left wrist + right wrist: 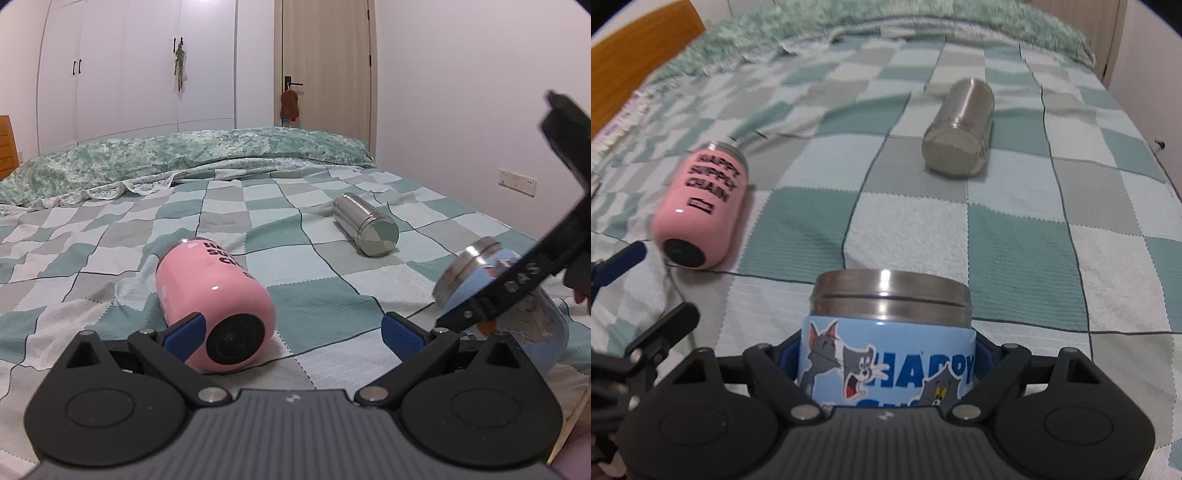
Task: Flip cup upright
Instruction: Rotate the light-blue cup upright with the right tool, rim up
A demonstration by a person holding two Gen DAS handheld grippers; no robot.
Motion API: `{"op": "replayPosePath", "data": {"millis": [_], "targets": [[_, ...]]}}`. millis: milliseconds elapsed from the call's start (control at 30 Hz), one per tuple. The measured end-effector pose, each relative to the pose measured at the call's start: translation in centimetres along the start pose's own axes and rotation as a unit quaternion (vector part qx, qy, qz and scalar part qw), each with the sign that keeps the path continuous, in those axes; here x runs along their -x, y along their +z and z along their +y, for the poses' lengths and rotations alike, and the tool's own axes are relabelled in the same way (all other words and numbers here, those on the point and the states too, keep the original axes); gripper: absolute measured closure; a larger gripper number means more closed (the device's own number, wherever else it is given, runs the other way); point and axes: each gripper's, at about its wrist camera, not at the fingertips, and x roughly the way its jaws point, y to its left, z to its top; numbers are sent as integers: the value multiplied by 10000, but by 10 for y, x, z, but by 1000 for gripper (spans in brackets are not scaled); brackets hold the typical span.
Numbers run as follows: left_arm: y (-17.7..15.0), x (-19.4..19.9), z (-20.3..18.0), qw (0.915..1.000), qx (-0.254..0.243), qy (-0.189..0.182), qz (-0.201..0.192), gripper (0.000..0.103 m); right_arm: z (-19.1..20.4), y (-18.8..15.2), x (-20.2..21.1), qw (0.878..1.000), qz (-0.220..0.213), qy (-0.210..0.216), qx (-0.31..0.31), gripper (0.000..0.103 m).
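Right claw tipping the blue cup up; left claw idle by the pink one.

My right gripper is clamped on the blue cup, tilted off the checked blanket; I'd rotate slowly and press its base flat into the soft bedding before releasing. My left gripper gapes wide, empty, 1 finger alongside the pink cup. Count: 3 cups, the pink cup and steel cup lying down.

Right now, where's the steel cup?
The steel cup lies on its side, far right on the checkered blanket, beyond the pink cup and the blue cup.
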Motion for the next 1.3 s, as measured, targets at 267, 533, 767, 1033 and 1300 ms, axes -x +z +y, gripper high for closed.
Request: {"op": "replayPosePath", "data": {"millis": [267,533,767,1033,1300], "targets": [[8,16,-12,9999,4,39,-110,0,-2,-35,44,9932,-1122,121,291,19],[18,23,-32,9998,23,67,-204,0,-23,-55,80,9715,-2328,-70,440,19],[30,15,-58,9996,92,30,-269,0,-76,-44,84,9582,-2810,-449,287,19],[35,-11,-93,9997,50,-142,-191,0,-133,-40,64,9514,-2953,-808,319,19],[35,-37,-114,9997,-87,-206,-74,0,-155,-45,41,9539,-2864,-822,352,19]]}}
